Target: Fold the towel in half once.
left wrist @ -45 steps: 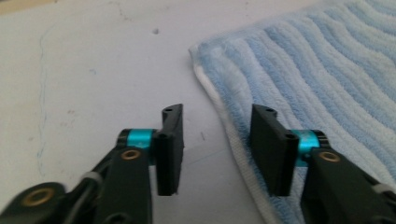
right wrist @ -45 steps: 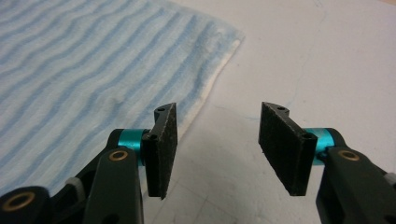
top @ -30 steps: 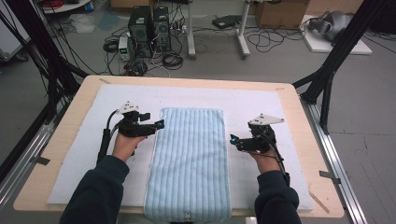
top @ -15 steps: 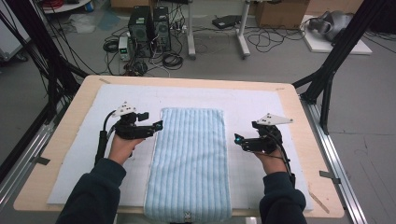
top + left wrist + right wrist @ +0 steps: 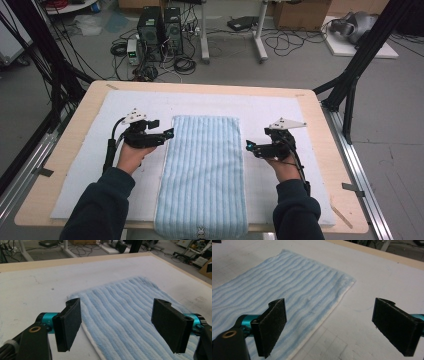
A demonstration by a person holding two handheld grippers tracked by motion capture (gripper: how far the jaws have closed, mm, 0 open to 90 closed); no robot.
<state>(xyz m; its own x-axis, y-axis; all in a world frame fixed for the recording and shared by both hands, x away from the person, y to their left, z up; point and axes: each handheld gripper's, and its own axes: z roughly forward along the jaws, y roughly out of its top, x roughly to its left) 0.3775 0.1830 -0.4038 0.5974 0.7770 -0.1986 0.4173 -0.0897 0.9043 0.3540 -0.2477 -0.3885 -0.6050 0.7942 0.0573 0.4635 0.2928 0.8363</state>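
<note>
now a pale blue towel [image 5: 203, 175] lies flat mid-surface, its near end hanging over the edge. the left gripper [image 5: 169, 133] and right gripper [image 5: 248, 146] flank its long sides, both spread wide and empty. each should pinch an edge evenly before lifting.

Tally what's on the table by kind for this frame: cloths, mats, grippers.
Light blue striped towel: 1
White mat under it: 1
Hand-held grippers: 2, the left gripper and the right gripper, both with jaws spread, one at each long side of the towel
Total: 4
</note>
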